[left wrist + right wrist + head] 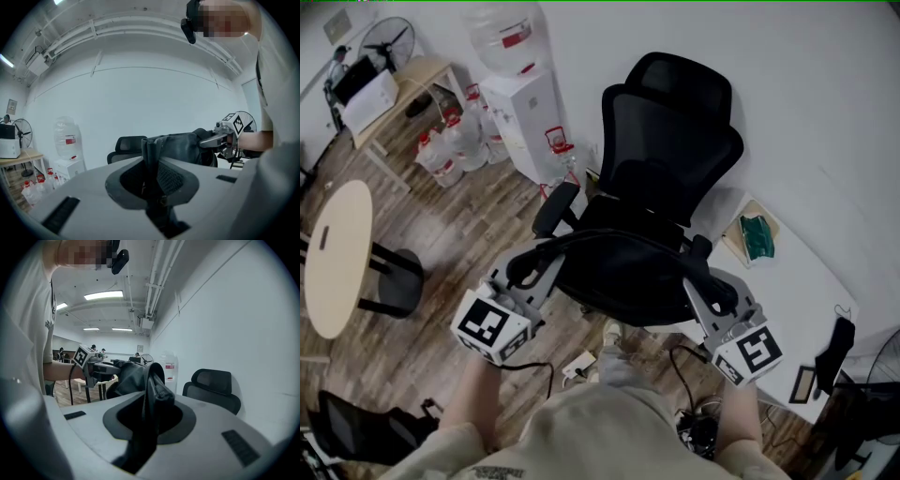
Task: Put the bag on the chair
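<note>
A black bag hangs stretched between my two grippers, in front of and just above the seat of a black mesh office chair. My left gripper is shut on the bag's left end, where dark fabric fills the gap between its jaws. My right gripper is shut on the right end, with a fold of the bag pinched between its jaws. Each gripper view shows the other gripper across the bag. The chair's headrest shows behind the bag.
A white water dispenser with spare bottles stands left of the chair against the wall. A round wooden table is at far left, a white desk at right. Cables and a power strip lie on the floor by my feet.
</note>
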A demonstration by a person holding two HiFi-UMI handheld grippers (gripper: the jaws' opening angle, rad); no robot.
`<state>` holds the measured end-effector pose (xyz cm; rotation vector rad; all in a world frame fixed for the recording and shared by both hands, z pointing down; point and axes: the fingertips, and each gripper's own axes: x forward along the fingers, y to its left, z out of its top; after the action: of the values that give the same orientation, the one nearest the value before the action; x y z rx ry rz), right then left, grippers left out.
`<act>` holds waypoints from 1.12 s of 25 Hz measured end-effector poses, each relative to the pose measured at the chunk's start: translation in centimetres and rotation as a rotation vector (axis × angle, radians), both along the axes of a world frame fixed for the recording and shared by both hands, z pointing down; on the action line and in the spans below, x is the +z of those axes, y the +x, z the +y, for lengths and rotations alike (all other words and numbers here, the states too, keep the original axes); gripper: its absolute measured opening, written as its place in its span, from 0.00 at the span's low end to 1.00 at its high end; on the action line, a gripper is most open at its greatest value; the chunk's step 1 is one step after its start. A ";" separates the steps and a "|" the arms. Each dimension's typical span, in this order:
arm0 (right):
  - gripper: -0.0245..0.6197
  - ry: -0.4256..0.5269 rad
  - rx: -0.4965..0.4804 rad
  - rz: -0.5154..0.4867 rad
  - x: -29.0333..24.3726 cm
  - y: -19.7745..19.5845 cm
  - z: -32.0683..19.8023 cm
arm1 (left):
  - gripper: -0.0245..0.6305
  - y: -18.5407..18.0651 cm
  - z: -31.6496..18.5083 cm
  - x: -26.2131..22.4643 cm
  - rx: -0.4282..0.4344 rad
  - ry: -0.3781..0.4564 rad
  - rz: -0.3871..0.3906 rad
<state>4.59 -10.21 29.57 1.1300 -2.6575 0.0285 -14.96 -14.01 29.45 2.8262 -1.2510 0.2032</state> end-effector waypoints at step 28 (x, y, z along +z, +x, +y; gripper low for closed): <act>0.15 -0.018 0.115 0.007 5.8 6.3 -24.0 | 0.14 6.8 -25.8 5.7 0.078 -0.052 -0.111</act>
<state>10.91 -34.18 35.39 1.2733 -2.5780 0.0699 -8.21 -39.77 35.18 2.8568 -1.1369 0.3951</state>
